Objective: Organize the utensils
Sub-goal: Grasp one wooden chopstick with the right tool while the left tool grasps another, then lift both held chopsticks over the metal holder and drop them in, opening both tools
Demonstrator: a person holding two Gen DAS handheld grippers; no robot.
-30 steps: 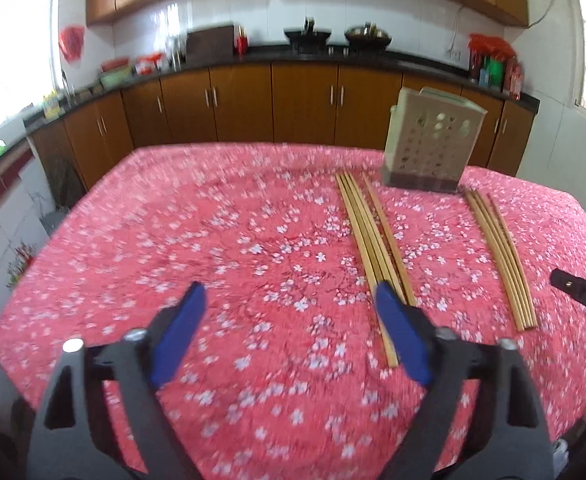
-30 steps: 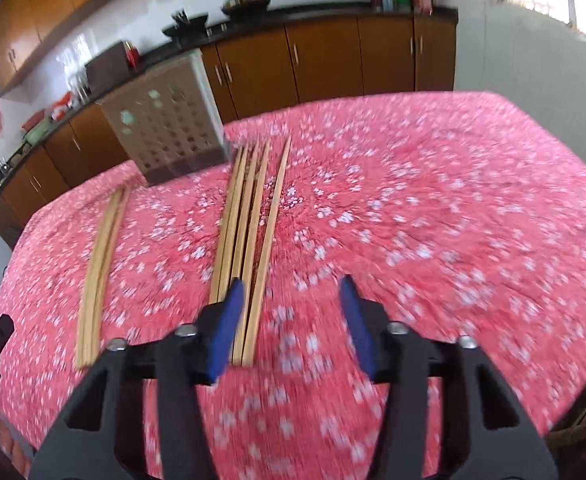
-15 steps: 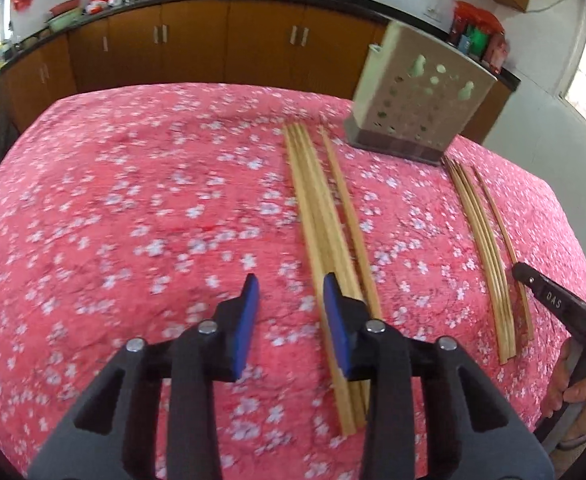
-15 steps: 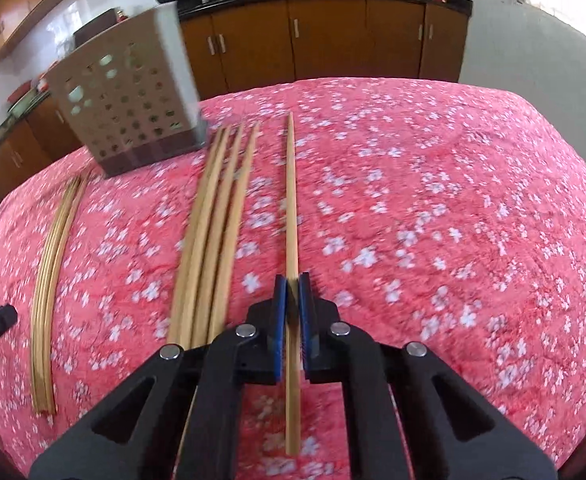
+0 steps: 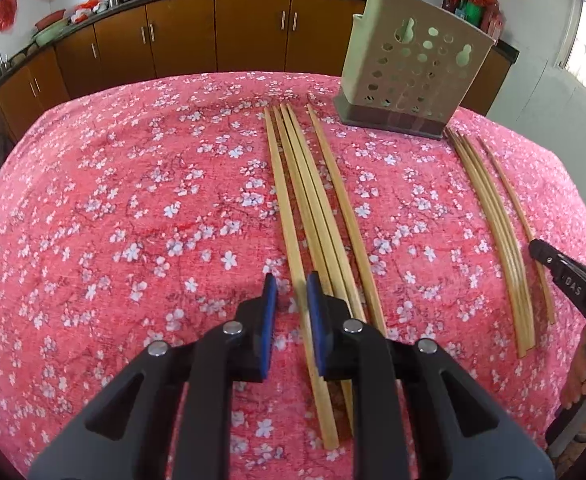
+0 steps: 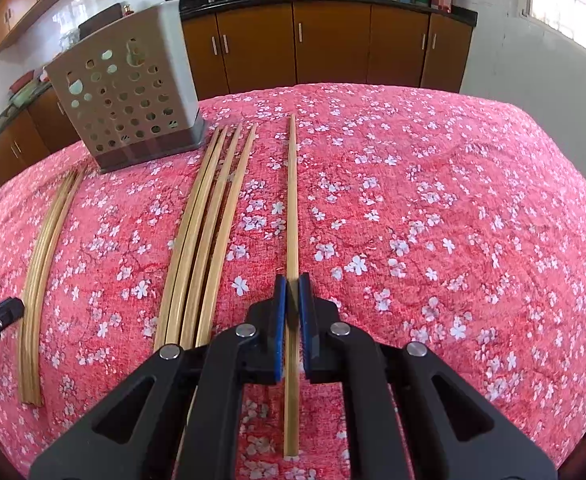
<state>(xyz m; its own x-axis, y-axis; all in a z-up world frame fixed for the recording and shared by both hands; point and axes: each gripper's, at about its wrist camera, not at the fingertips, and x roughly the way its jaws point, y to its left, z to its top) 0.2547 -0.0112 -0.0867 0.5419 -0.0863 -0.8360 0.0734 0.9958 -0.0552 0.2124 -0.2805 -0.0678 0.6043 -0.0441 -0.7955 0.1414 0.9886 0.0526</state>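
Both of our tools have closed in over the last second: the left hand-held gripper [image 5: 291, 306] went from spread wide to a narrow gap, and the right hand-held gripper [image 6: 292, 308] went from open beside the bundle to clenched on one stick.

Largest first: the tabletop [image 6: 433, 200] in its red flowered cloth carries everything. At its far side stands the perforated holder [image 6: 129, 92], upright, where we judge the sticks belong. Two groups of chopsticks lie lengthwise, one bundle [image 5: 313, 200] under our left tool and another bundle [image 5: 493, 216] near our right. The single chopstick [image 6: 292, 200] sits apart from its neighbours, pinched near its close end.

Our left pads straddle the leftmost stick of the bundle without yet pressing it (the gap is small but visible).

Risks, as we judge them: gripped so near one end, the long stick may droop or swivel when lifted and miss the holder's mouth. On the left, closing could catch a neighbouring stick too, or roll the target away on the soft cloth.
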